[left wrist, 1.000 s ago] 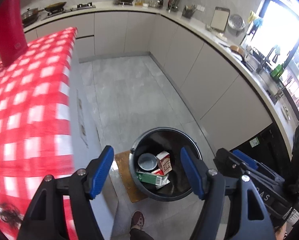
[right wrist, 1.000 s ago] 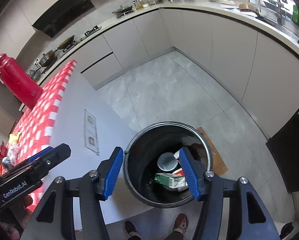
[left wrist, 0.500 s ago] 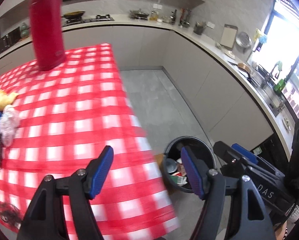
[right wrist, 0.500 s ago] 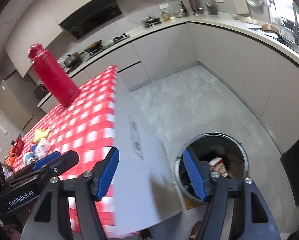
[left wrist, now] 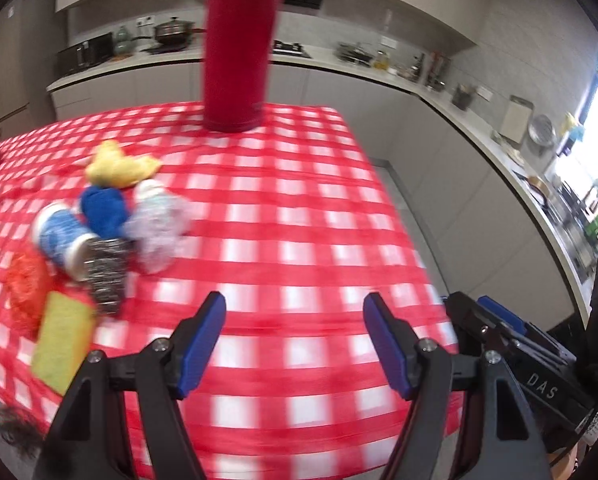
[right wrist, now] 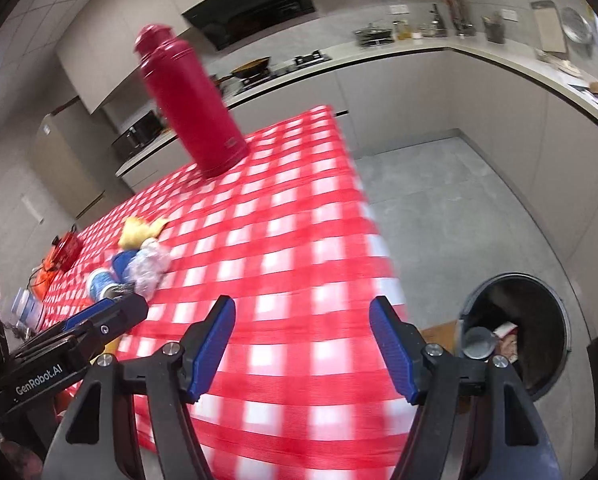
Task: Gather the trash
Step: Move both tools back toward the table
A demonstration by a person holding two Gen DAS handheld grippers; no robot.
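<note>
A pile of trash lies on the left of the red checked table (left wrist: 299, 216): a yellow crumpled wad (left wrist: 117, 166), a blue wad (left wrist: 103, 210), a clear crumpled plastic bag (left wrist: 157, 228), a blue and white cup on its side (left wrist: 61, 242), a steel scourer (left wrist: 109, 272), an orange net (left wrist: 25, 288) and a yellow sponge (left wrist: 61, 342). My left gripper (left wrist: 295, 340) is open and empty above the table's near edge, right of the pile. My right gripper (right wrist: 303, 344) is open and empty over the table's near right corner. The black bin (right wrist: 519, 340) on the floor holds a cup and cartons.
A tall red thermos (left wrist: 237, 44) stands at the table's far side, and shows in the right wrist view (right wrist: 191, 100) too. Kitchen counters (right wrist: 499, 56) run along the back and right walls. Grey floor (right wrist: 459, 208) lies between table and counters. A red object (right wrist: 65, 246) sits far left.
Both grippers swung up and left, away from the bin on the floor, to face the table top. The trash pile and thermos came into full view. Both stayed open.
</note>
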